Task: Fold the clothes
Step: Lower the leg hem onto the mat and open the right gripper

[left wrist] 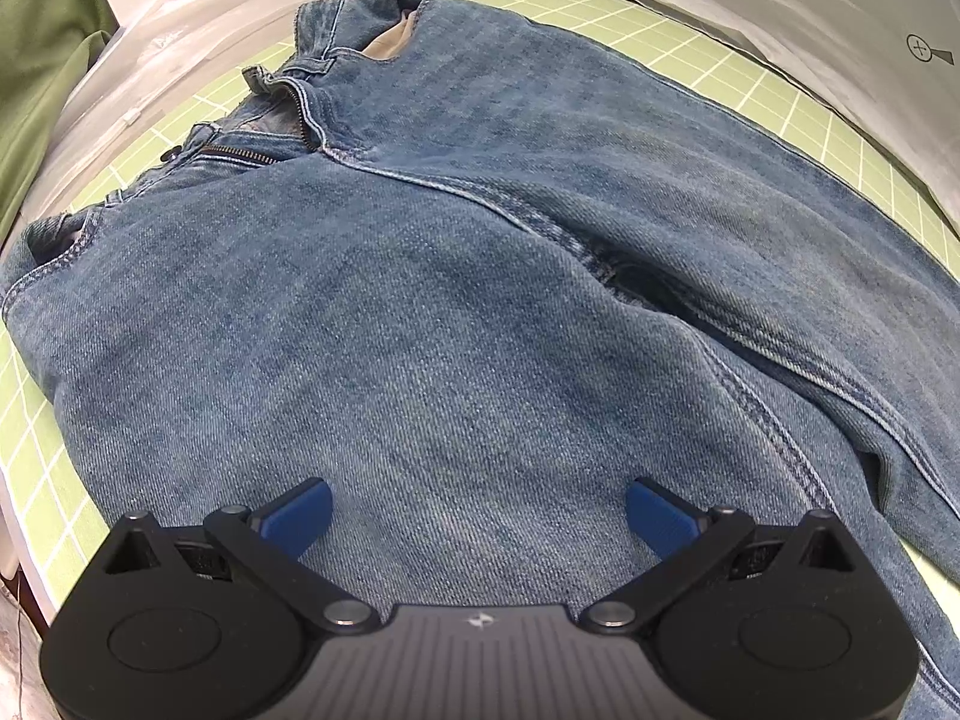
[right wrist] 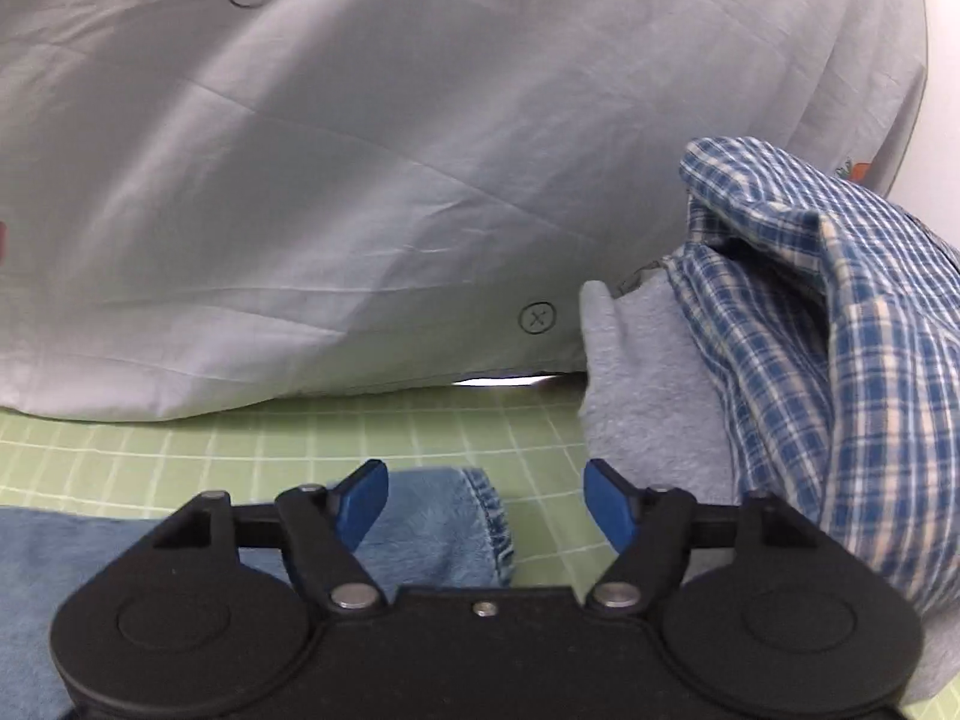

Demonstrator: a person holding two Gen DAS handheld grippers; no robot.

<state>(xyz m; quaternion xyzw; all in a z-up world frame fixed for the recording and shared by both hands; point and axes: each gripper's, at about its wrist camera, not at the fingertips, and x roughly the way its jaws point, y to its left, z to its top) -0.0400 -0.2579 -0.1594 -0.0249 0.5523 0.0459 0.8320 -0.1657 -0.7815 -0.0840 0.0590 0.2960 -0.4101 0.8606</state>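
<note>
- A pale green cutting mat with a white grid (left wrist: 798, 114) is the work surface; a wrinkled light grey cloth sheet printed with small cross-in-circle marks (right wrist: 372, 168) lies along the mat's far edge.
- A pair of faded blue denim jeans (left wrist: 432, 312) lies front-up on the mat, fly unzipped, waistband toward the mat's far-left corner, both legs running side by side away to the right.
- In the left wrist view the jeans look spread flat with no fold visible; the legs run out of view, so a fold lower down cannot be ruled out.
- A hemmed blue denim cuff (right wrist: 456, 528) rests on the mat in the right wrist view. It is probably a leg end of the jeans.
- Beyond the mat's right side, a crumpled blue-and-white plaid shirt (right wrist: 840, 372) sits bunched over a light grey fleece garment (right wrist: 648, 408); neither looks folded.
- The left gripper (left wrist: 478, 516) hovers just above the jeans' thigh, blue fingers spread wide, holding nothing.
- The right gripper (right wrist: 485, 510) is likewise spread wide and empty, the cuff just below its left finger.
</note>
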